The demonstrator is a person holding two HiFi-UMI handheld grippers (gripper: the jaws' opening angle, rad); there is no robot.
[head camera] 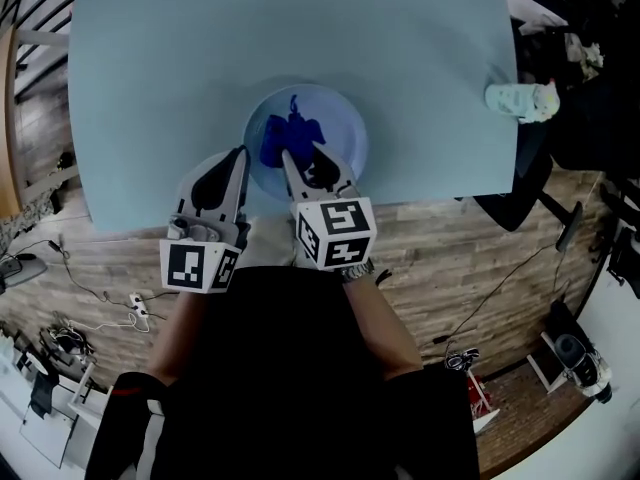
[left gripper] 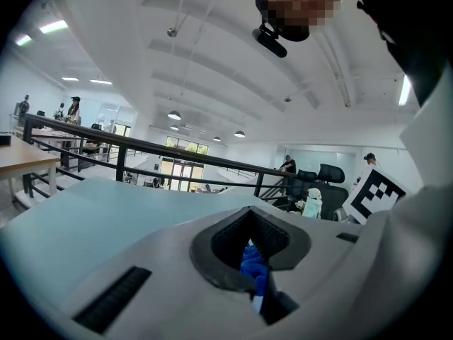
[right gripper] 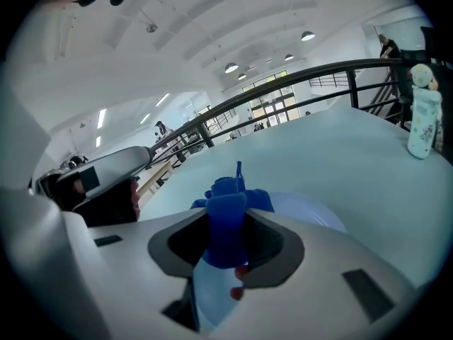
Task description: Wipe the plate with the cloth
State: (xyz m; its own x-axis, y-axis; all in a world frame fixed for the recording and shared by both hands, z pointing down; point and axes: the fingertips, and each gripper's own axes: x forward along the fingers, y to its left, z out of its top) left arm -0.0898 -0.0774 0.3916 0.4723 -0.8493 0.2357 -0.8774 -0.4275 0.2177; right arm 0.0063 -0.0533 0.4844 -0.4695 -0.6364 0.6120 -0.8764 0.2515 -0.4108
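A pale blue plate point(head camera: 335, 118) lies at the near edge of the light blue table point(head camera: 150, 88). A crumpled dark blue cloth point(head camera: 292, 136) rests on the plate's left half. My right gripper point(head camera: 287, 158) is shut on the cloth's near end; in the right gripper view the cloth point(right gripper: 226, 218) bulges up between the jaws, with the plate point(right gripper: 311, 214) below. My left gripper point(head camera: 243, 155) sits at the plate's left rim, jaws closed on a pale sliver of that rim point(left gripper: 258, 303). Through its jaws the cloth point(left gripper: 251, 264) shows.
A small white patterned bottle point(head camera: 520, 98) stands at the table's right edge, also seen as the bottle point(right gripper: 422, 122) in the right gripper view. Wooden floor, cables and office chairs lie beyond the table's near and right edges.
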